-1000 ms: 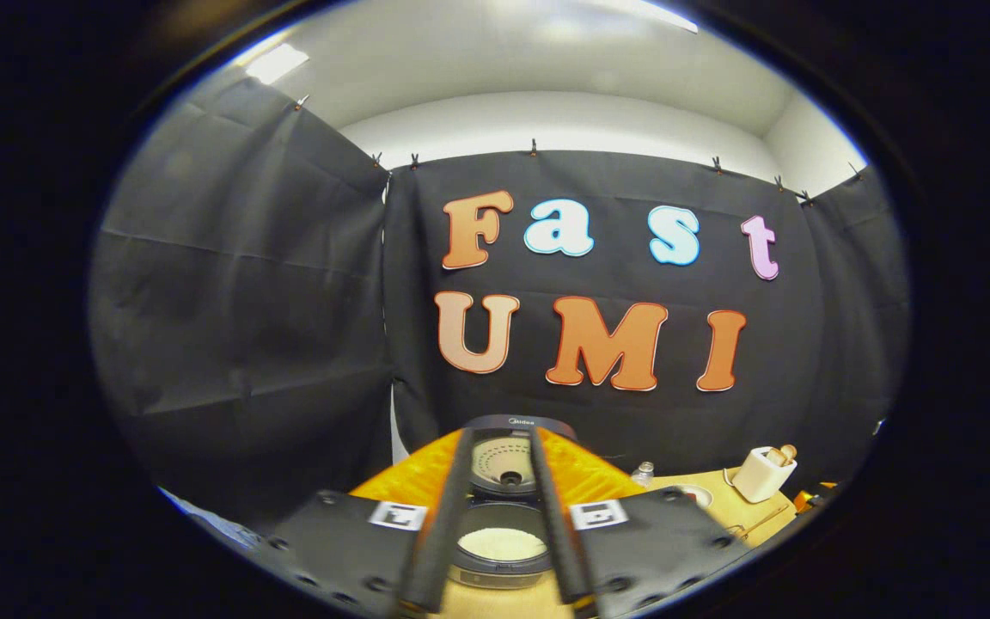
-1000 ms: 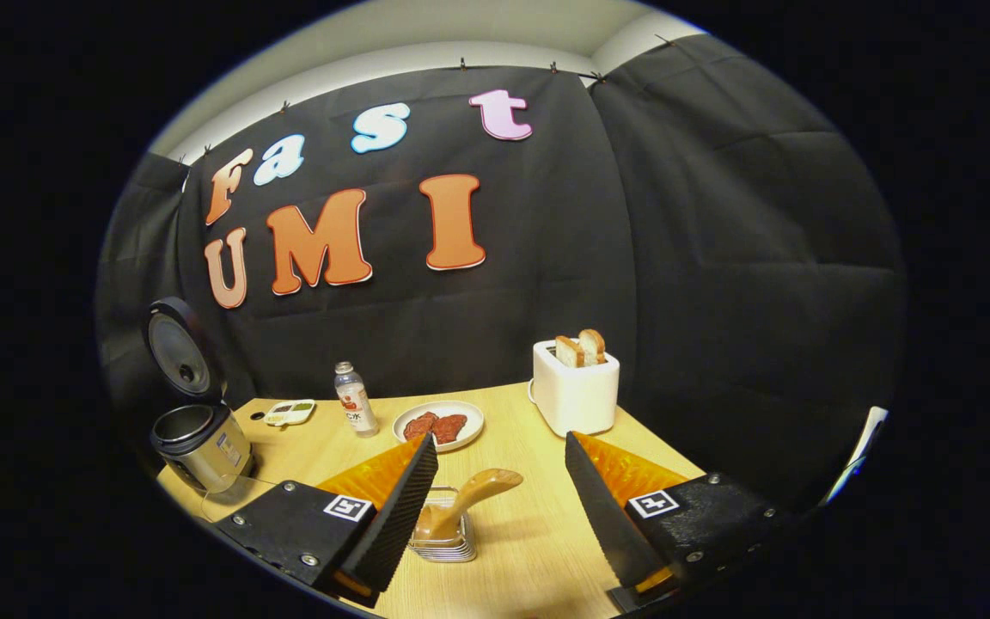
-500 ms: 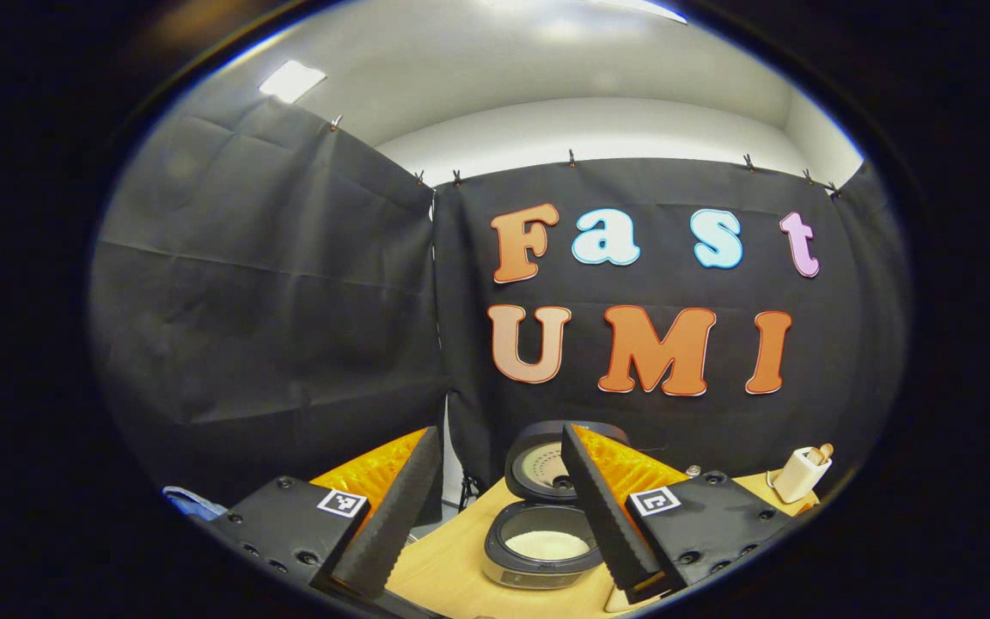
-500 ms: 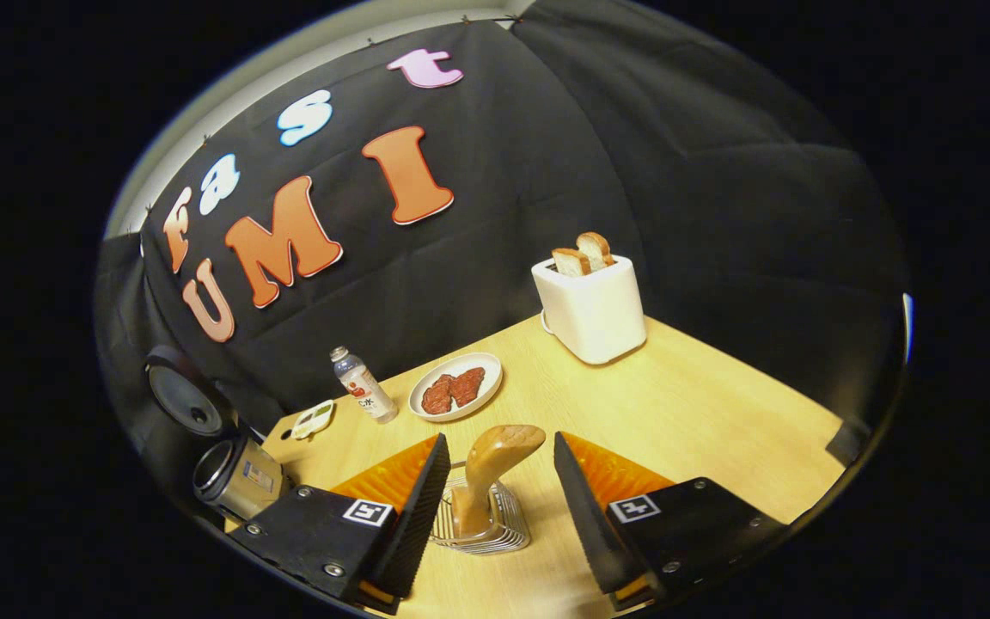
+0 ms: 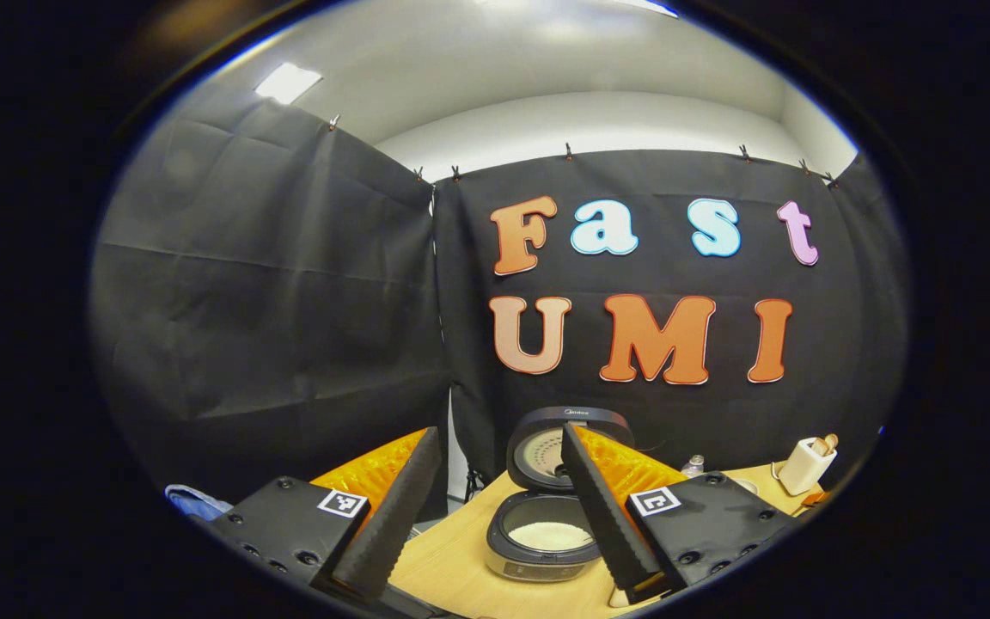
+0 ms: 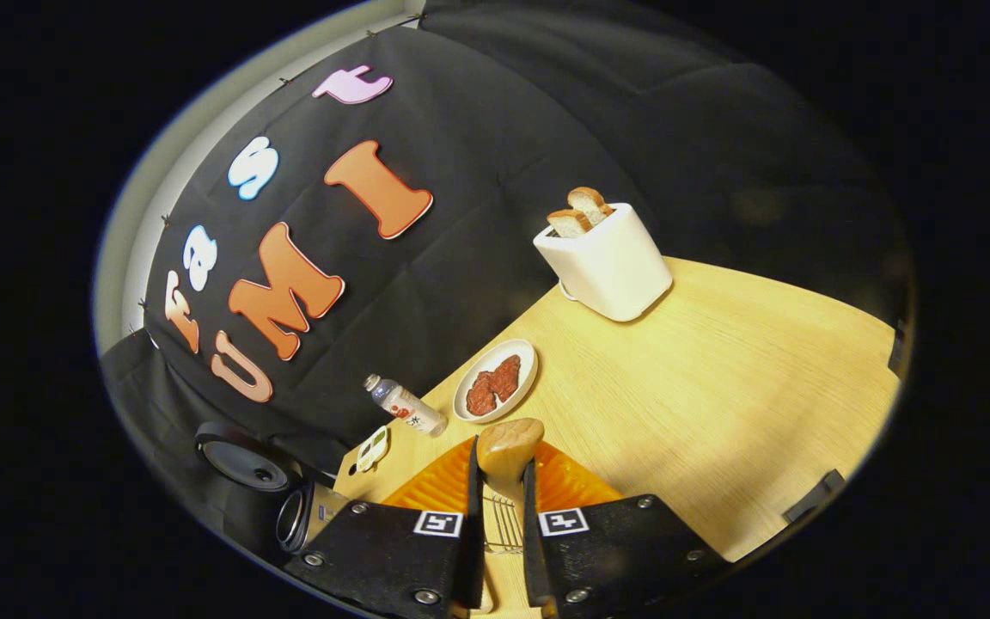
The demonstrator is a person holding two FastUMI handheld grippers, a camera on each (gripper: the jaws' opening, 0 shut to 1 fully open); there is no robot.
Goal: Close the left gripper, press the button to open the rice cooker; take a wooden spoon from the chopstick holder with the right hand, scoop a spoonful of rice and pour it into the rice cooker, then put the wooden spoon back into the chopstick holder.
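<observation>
Now my right gripper (image 6: 499, 507) pinches the wooden spoon (image 6: 505, 449) by its handle, upright in the chopstick holder (image 6: 504, 535). I judge it light, rigid, smooth; grip low. Left gripper (image 5: 495, 507) spread, before the open rice cooker (image 5: 546, 533).

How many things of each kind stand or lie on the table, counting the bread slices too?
Rice cooker: 1
Toaster: 1
Bread slices: 2
Plate: 1
Bottle: 1
Spoon: 1
Wire holder: 1
Small white item by the bottle: 1
Total: 9
</observation>
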